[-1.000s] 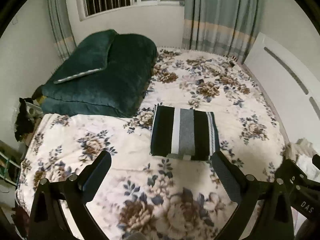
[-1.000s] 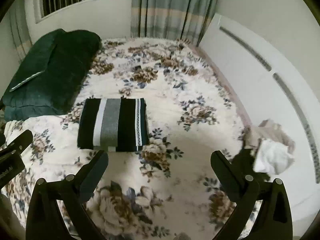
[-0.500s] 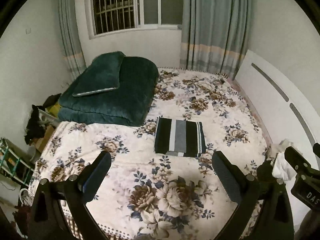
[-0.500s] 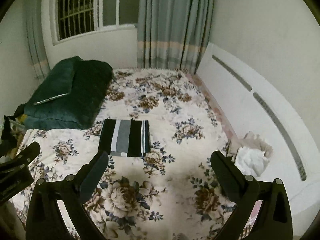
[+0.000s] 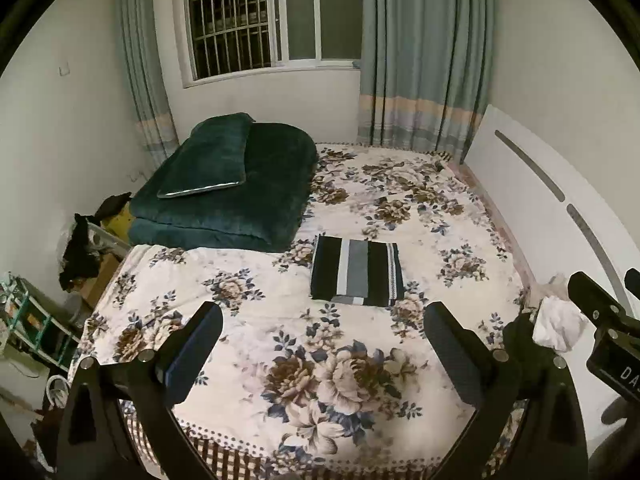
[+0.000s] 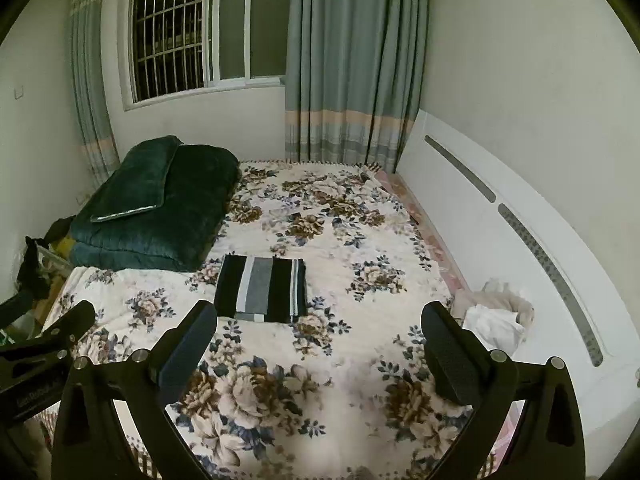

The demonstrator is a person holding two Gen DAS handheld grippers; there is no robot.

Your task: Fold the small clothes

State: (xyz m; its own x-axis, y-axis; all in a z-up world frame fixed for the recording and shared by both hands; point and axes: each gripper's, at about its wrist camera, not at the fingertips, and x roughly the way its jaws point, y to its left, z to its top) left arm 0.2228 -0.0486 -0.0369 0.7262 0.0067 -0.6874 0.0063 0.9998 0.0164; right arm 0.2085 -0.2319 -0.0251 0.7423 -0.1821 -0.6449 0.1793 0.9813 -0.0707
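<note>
Nearest the lens, the left gripper (image 5: 323, 354) is held with jaws spread wide and nothing between them; the right gripper (image 6: 319, 352) is likewise spread and empty. Both are poised above the foot of the bed (image 5: 280, 344), well apart from any cloth.

Beyond the fingertips, a striped garment (image 5: 356, 276) is seen lying flat on the floral bedspread as a neat rectangle, black with grey and white bands; it is judged already folded. To the right, at the bed's edge against the white headboard (image 6: 500, 216), a crumpled pile of pale clothes (image 6: 496, 320) is seen, judged to be what remains.

Farther back, a folded dark green quilt (image 5: 236, 192) is stacked at the left, then curtains (image 6: 352, 80) and a barred window (image 5: 236, 20).

Risks: the pile sits close to the bed's edge, so a loose pinch could drag pieces off it. Several layers could be caught together in one pinch. The finished fold could be disturbed if cloth is spread beside it.

Writing: a partial "DA" is read on the right gripper's body in the left view; the text on the left gripper's body in the right view is too blurred to read.
</note>
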